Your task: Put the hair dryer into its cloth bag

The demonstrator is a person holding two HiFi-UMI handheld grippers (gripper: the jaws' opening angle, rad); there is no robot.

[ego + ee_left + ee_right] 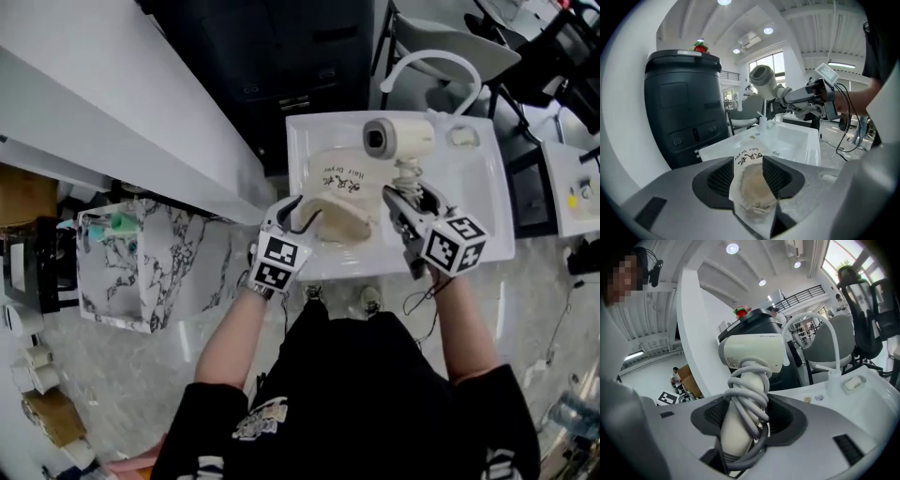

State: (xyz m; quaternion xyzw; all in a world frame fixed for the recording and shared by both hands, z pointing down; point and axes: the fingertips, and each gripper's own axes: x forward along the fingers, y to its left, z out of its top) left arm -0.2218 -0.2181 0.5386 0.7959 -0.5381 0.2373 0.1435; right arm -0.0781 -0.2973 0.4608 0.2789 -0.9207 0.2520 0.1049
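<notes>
The right claw (403,194) is clamping the hair dryer (398,139) by its cord-wrapped handle, holding that handle's long axis upright over the sink (487,187). The cloth bag (342,187) is lying on the sink beside the dryer, showing "Hair Dryer". The left claw (298,216) is pinching its near edge.

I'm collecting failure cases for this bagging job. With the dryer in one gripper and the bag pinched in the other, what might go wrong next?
1. The left gripper pinches only one fold of the cloth bag, whose mouth looks flat. The wide head of the hair dryer may just push the cloth away.
2. The right gripper clamps the handle over the coiled cord, so loops might slip or snag on the bag edge.
3. A drop would probably land in the sink.
</notes>
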